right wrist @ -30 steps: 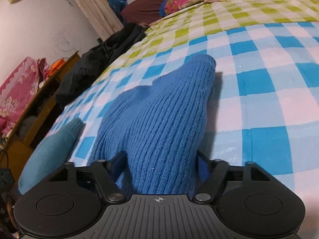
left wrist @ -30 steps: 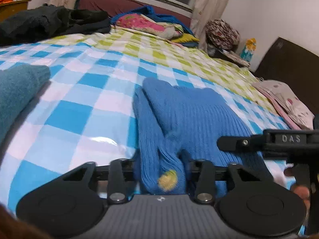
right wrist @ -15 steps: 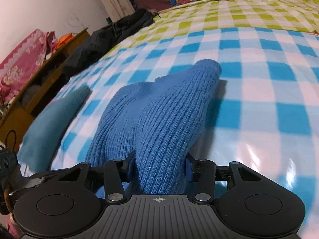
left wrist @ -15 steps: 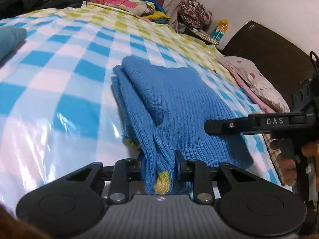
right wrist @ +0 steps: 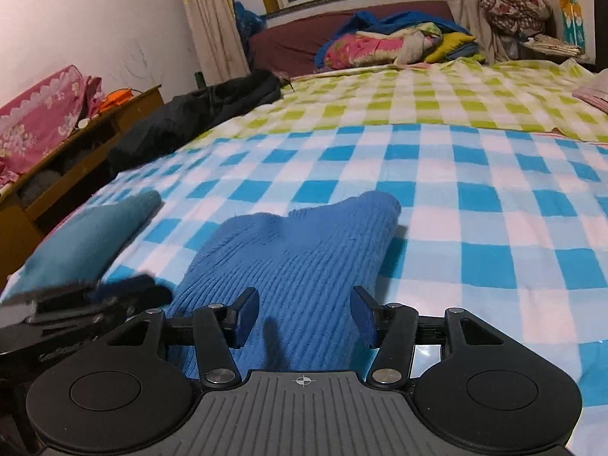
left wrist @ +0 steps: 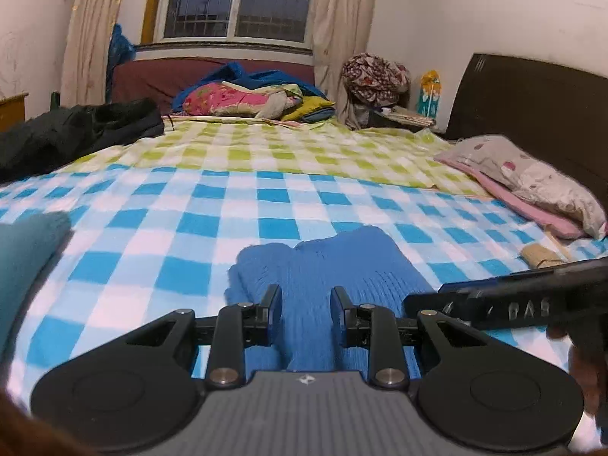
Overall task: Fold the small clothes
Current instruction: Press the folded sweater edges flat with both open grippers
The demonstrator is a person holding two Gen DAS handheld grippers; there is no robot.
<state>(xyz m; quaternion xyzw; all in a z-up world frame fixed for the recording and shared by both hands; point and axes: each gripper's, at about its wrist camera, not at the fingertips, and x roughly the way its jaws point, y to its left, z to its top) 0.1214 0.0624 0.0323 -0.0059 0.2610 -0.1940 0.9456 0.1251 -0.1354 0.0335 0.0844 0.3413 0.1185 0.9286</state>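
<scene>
With the blue knit garment [left wrist: 334,266] already doubled into a thick bundle on the bed [left wrist: 266,197], just beside the teal folded piece [right wrist: 87,239], the fold looks close to finished, though final tidying may remain. Both grippers angle downward, side by side: the left gripper [left wrist: 306,300] clenches a ridge of the knit, while the right gripper's [right wrist: 304,309] fingers are spreading, the cloth between them no longer pinched.

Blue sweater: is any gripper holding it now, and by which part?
The left gripper pinches the blue sweater at a fold of its near edge. The right gripper is opening; the near edge lies between its jaws, seemingly unpressed.
</scene>
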